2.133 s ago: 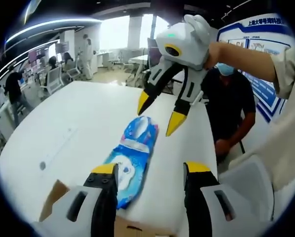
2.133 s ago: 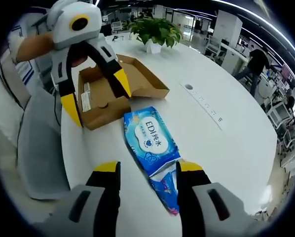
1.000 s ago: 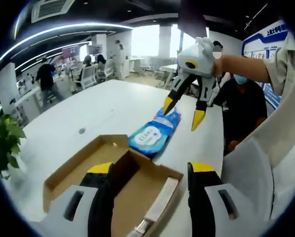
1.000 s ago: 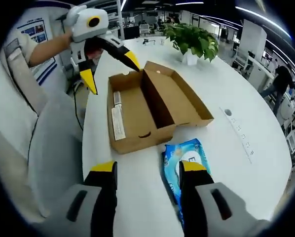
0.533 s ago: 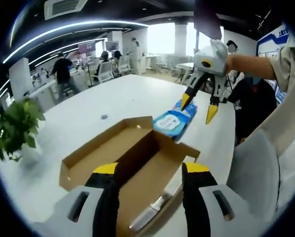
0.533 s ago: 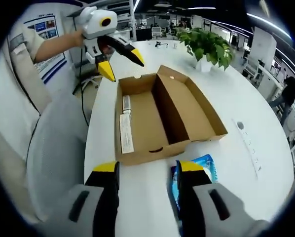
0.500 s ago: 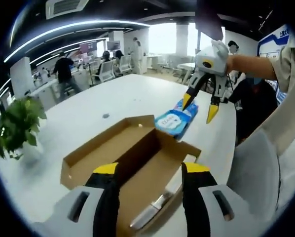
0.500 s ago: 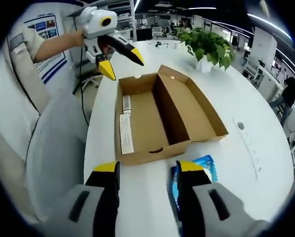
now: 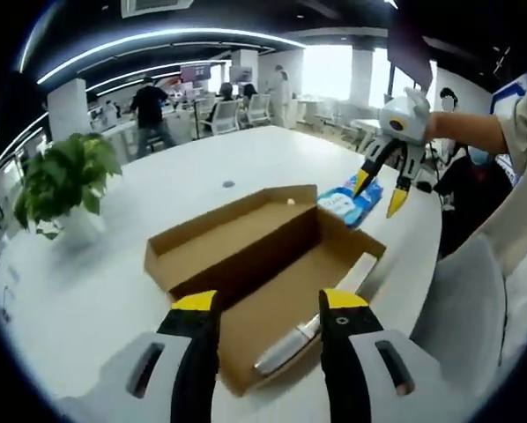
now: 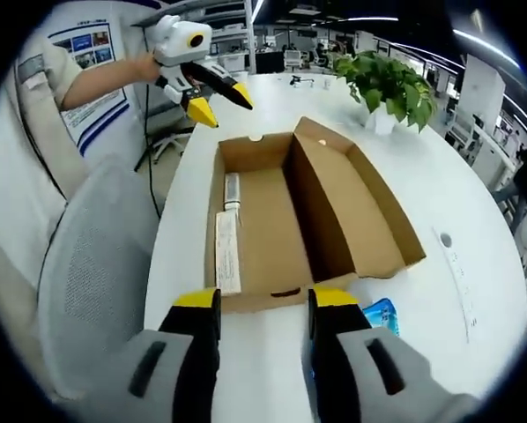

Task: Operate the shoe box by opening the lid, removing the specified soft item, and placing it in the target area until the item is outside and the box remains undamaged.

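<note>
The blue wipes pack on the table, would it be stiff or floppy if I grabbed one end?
Probably floppy: the blue wipes pack looks like a soft film pouch lying flat on the white table, so a grabbed end would likely bend. Its glossy wrap may slide between jaws. Being flat, it seems unlikely to roll or tip.

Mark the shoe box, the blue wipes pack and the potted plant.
shoe box point(image 10: 259, 225): right gripper view, bare inside floor.
blue wipes pack point(image 9: 352, 199): left gripper view, top face.
potted plant point(image 9: 61, 181): left gripper view, leaves.
</note>
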A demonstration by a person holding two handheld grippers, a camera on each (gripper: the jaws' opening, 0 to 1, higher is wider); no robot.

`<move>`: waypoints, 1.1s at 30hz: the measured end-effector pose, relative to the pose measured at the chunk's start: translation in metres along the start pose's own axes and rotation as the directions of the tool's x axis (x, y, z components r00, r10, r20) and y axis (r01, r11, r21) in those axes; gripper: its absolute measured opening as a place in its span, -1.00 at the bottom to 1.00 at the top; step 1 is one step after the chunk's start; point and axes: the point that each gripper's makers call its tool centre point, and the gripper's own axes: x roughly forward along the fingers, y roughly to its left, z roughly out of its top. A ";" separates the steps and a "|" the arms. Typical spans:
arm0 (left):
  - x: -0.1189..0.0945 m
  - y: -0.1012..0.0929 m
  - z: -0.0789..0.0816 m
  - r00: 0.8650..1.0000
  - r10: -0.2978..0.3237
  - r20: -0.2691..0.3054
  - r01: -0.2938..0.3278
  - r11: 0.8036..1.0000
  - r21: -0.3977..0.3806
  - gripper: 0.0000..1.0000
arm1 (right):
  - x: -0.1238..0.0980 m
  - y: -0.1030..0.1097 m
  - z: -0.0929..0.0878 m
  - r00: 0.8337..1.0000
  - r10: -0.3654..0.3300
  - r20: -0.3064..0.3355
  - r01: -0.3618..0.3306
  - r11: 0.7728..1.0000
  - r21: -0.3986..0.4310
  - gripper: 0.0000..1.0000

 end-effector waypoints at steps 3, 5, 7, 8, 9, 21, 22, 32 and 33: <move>-0.003 0.006 -0.010 1.000 0.016 -0.009 -0.016 1.000 -0.020 -0.16 | 0.008 0.001 -0.001 1.000 0.010 -0.014 -0.011 1.000 -0.011 -0.29; -0.004 0.010 -0.017 1.000 0.026 -0.017 -0.027 0.999 -0.033 -0.20 | 0.013 0.002 -0.001 1.000 0.017 -0.023 -0.018 1.000 -0.021 -0.30; -0.005 0.013 -0.024 0.999 0.036 -0.027 -0.037 0.998 -0.042 -0.23 | 0.018 0.004 0.000 0.999 0.030 -0.023 -0.031 0.999 -0.028 -0.30; -0.006 0.014 -0.026 0.999 0.039 -0.031 -0.040 0.998 -0.046 -0.25 | 0.021 0.004 0.000 0.999 0.037 -0.025 -0.038 0.999 -0.030 -0.30; -0.006 0.015 -0.029 0.999 0.042 -0.034 -0.044 0.998 -0.049 -0.27 | 0.023 0.004 -0.001 0.999 0.040 -0.028 -0.041 0.999 -0.034 -0.30; -0.006 0.028 -0.070 0.987 0.105 -0.119 -0.119 0.986 -0.118 -0.54 | 0.051 0.004 -0.004 0.996 0.060 -0.066 -0.063 0.996 -0.055 -0.33; -0.006 0.029 -0.073 0.986 0.111 -0.126 -0.127 0.984 -0.124 -0.60 | 0.053 0.004 -0.004 0.996 0.061 -0.068 -0.065 0.996 -0.057 -0.34; -0.006 0.034 -0.096 0.974 0.136 -0.181 -0.176 0.958 -0.227 -0.92 | 0.074 0.012 -0.005 0.990 0.108 -0.088 -0.113 0.992 -0.053 -0.36; -0.006 0.035 -0.097 0.974 0.136 -0.180 -0.177 0.956 -0.233 -0.93 | 0.076 0.012 -0.005 0.990 0.112 -0.090 -0.117 0.992 -0.052 -0.36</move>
